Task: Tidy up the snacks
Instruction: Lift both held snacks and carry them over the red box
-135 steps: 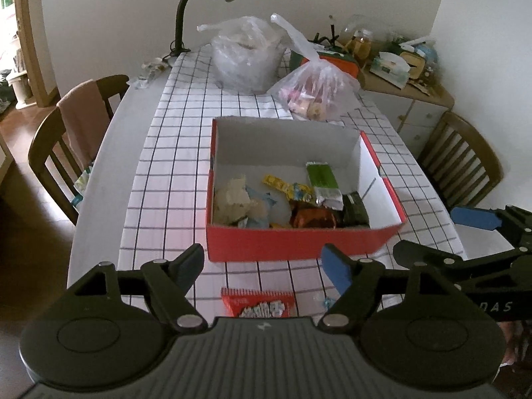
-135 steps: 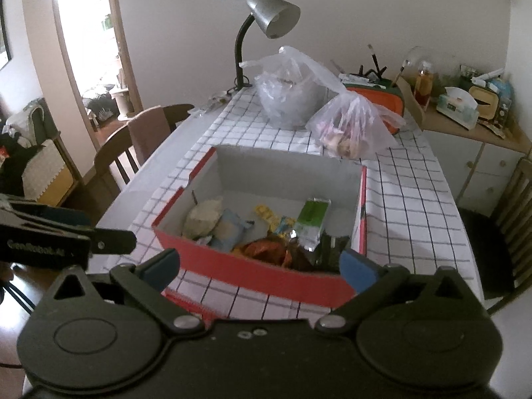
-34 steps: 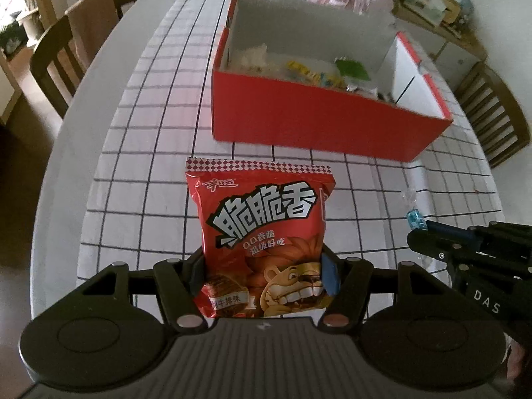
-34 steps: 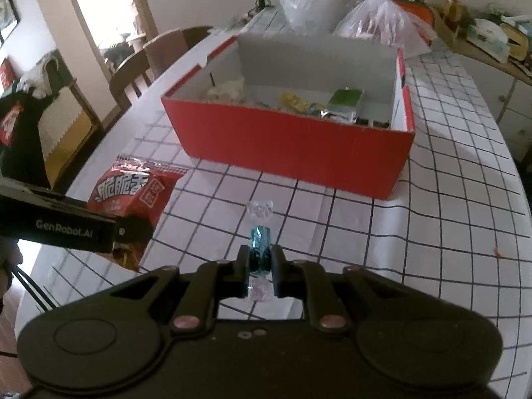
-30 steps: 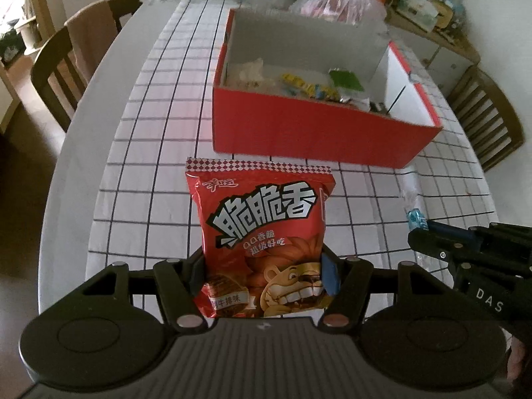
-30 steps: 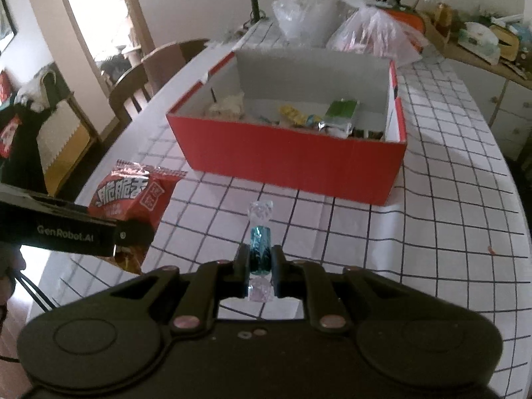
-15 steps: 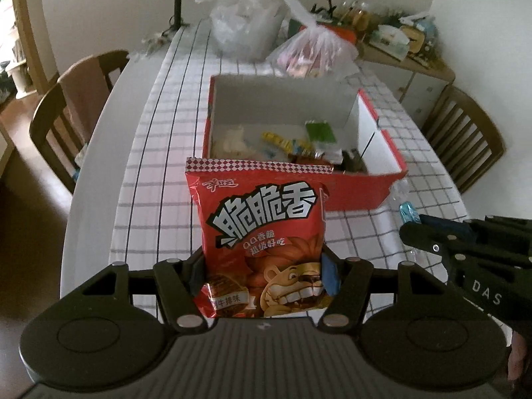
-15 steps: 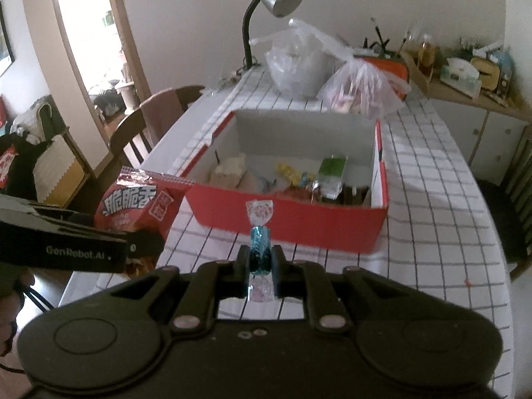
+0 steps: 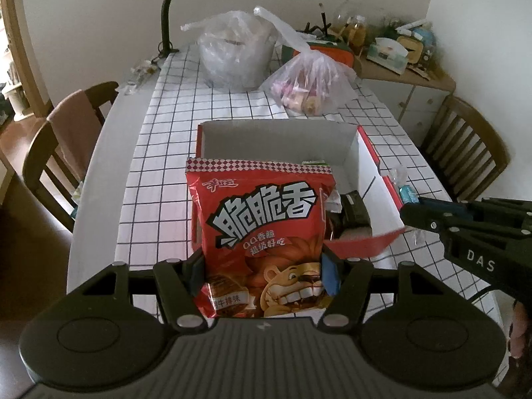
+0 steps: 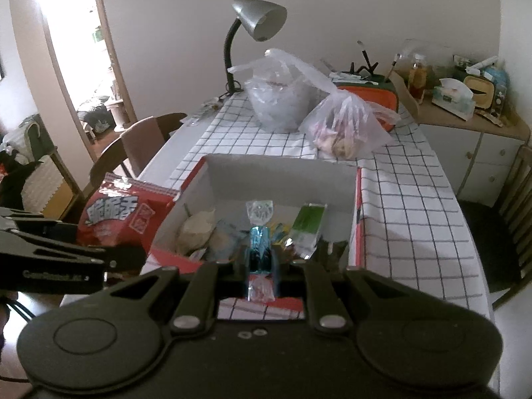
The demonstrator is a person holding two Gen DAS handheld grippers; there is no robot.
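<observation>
surface: long top under a checked cloth, running toward 12 o'clock; chairs at 9 and 3 o'clock.
box: red outside, white inside, open-topped, on the cloth ahead of both tools; its long axis runs 9 to 3 o'clock. it already holds several snacks.
bags: two clear plastic bags beyond the box at 12 o'clock, near a lamp.
left tool: clamped on the chips, pads pressing the lower edges of the pack. the pack stands upright, long axis toward 12 o'clock, off the surface.
right tool: nearly together, pinching the candy by its teal middle; twisted clear ends stick out toward 12 and 6 o'clock.
key relation: the box lies at 12 o'clock from both tools and below them. judging from the right view, the candy already hangs over the near wall of the box, while the chips sit off its 9 o'clock corner, so the right hand looks nearer a drop. the wide pack likely needs to go further toward 12 o'clock before release.
left view only: the chips hide most of the box floor; the right tool shows at 3 o'clock with the candy at its tip.
right view only: the contents are plain, pale packets at 9 o'clock and a green one at 1 o'clock, with room at the back wall.
</observation>
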